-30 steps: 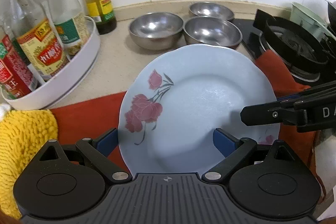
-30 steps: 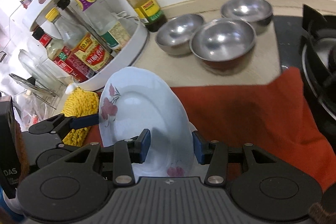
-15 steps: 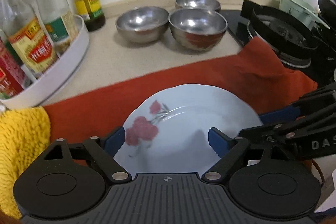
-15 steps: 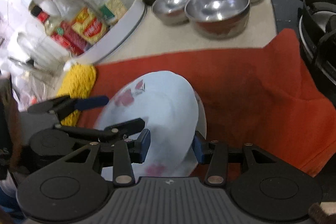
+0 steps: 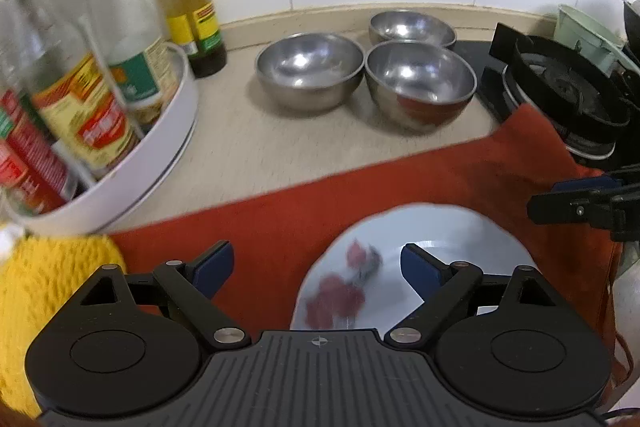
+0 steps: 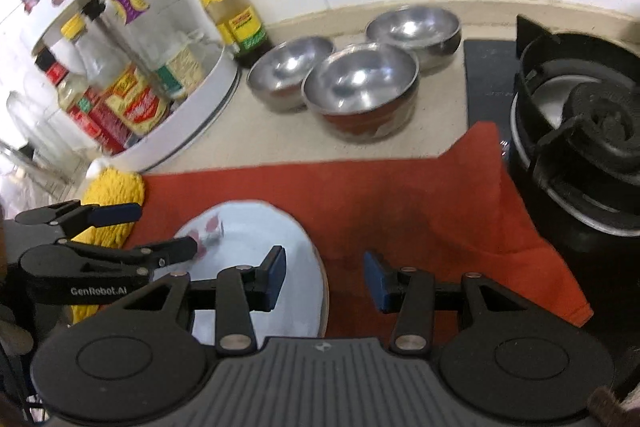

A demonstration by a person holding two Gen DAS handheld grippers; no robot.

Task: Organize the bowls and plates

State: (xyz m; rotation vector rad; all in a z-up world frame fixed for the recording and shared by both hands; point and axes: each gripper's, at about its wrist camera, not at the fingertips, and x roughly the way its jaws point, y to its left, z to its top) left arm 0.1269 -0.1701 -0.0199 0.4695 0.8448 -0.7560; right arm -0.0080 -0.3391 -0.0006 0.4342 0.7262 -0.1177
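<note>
On red cloth [image 5: 400,187]: 1 plate [image 5: 448,239] | 3 steel bowls [image 5: 310,73] behind | claws [image 6: 324,277] apart

I'm seeing the plate [image 5: 424,259] with its flower print smearing into red blobs, and its near edge is hiding behind the left gripper [image 5: 316,267] body. Bottle [image 5: 100,115] labels on the rack [image 5: 168,147] are blurring too, can't read them. In the right view, the stove [image 6: 580,131] is getting cut off at the edge.

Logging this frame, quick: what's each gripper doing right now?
Left gripper: open, holding nothing; plate lies on the cloth by its right finger.
Right gripper: open, holding nothing.
</note>
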